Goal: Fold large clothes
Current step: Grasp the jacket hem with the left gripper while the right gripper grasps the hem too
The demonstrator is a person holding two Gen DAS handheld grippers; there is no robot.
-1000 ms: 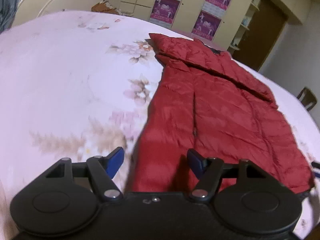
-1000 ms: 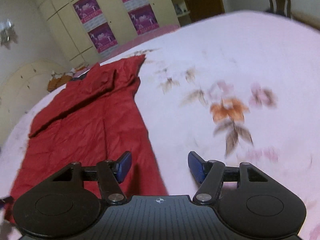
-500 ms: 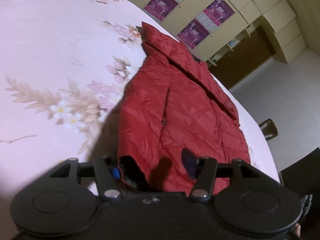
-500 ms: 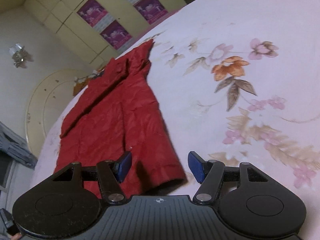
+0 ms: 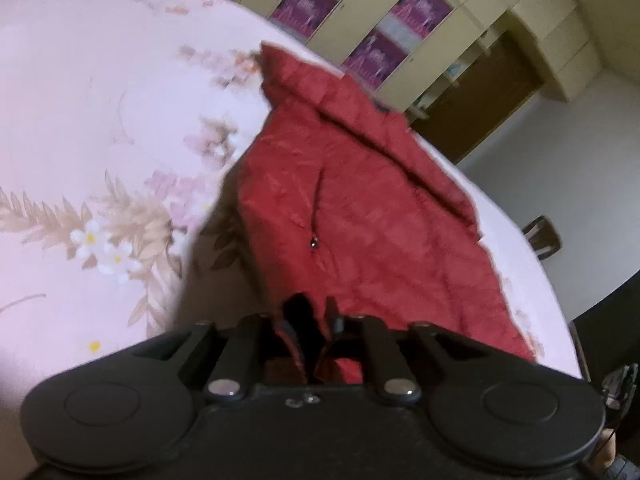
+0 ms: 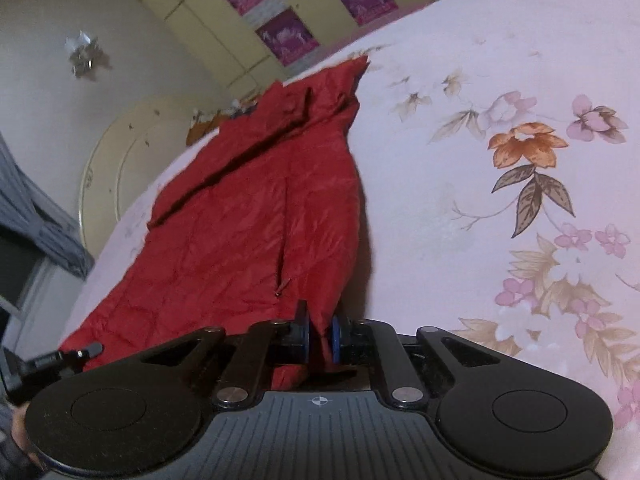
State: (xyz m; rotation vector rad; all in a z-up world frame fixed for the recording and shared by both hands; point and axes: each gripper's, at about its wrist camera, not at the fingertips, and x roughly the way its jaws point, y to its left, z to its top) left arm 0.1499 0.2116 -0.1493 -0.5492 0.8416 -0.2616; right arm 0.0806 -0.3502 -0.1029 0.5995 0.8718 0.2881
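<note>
A red quilted jacket (image 5: 360, 208) lies lengthwise on a bed under a pale pink floral sheet (image 5: 100, 120), its collar end far, its hem near. The left tongs (image 5: 306, 322) are pinched narrow on the near left hem corner, with fabric bunched between the fingers. The right tongs (image 6: 319, 334) are clamped on the near right hem corner, blue pads (image 6: 335, 338) pressed against the cloth. Both near corners are raised off the sheet. Cream cupboards with purple posters (image 6: 286, 36) stand beyond the bed.
</note>
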